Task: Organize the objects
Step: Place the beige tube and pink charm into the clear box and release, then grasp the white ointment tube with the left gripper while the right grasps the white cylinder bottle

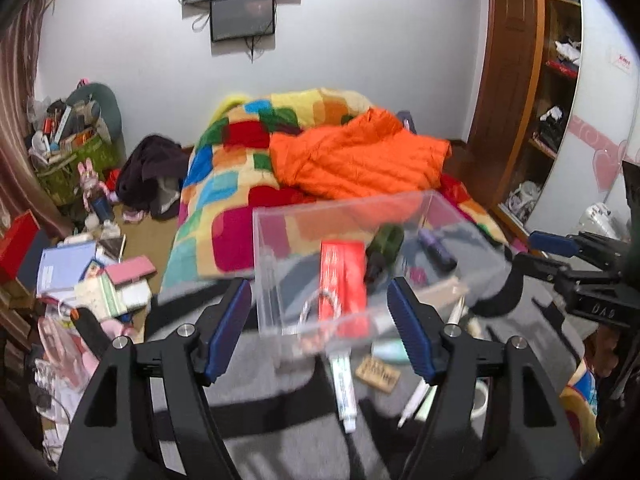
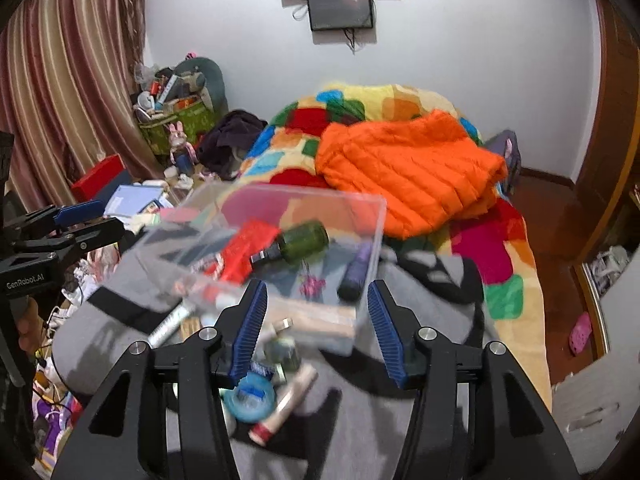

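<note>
On the grey cloth point(image 1: 280, 384) at the foot of the bed sits a clear plastic box point(image 1: 276, 280), holding a red carton point(image 1: 343, 276), a green bottle point(image 2: 306, 240) and a purple tube point(image 2: 356, 272). Both claws hover just short of it, jaws apart and gripping nothing: the left claw point(image 1: 320, 332) faces the box's near wall, the right claw point(image 2: 318, 332) its near corner. A toothpaste tube point(image 1: 343, 390) and a blue round tin point(image 2: 250, 398) lie loose on the cloth nearby.

the left tool point(image 1: 320, 332) hangs open before a clear box point(image 1: 280, 280) holding a red tube point(image 1: 343, 276).
</note>
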A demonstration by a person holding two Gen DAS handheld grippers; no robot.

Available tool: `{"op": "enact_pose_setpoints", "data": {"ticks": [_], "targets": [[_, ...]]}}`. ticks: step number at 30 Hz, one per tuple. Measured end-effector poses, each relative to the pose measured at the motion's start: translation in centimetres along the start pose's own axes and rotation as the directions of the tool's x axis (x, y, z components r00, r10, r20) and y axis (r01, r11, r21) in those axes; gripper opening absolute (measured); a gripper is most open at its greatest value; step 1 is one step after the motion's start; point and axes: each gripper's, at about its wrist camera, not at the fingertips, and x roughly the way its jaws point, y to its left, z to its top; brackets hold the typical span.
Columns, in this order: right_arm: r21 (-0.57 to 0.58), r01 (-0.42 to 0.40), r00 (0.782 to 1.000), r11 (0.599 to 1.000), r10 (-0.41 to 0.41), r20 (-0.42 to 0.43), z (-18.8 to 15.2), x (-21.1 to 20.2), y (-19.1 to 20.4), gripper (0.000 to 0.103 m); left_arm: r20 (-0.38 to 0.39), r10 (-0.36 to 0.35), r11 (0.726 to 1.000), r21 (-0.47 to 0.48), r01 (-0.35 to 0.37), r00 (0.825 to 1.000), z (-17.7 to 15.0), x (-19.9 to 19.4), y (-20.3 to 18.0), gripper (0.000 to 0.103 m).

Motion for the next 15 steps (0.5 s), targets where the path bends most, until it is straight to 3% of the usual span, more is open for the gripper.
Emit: {"op": "enact_pose_setpoints", "data": {"ticks": [9,14,15], "targets": [[0.069,-0.014,0.988,0.998,0.025,-0.154,-5.2,3.2,-0.7,0.049,-0.163,-0.042,0.998,-0.056,0.033,0.986,-5.5,3.5,0.0,0.07],[0.114,0.042,0.985,0.993,-0.022,-0.172,-6.2,4.4,-1.6,0.049,-0.216,-0.046,0.998,-0.05,0.036,0.975,-7.0,5.4,-0.6,0.07],[0.122,0.05,0.984,0.991,-0.028,-0.176,-6.2,4.6,-1.8,0.049,-0.226,-0.048,0.998,-0.051,0.037,0.973,-7.3,5.8,-0.7,0.065]]}}
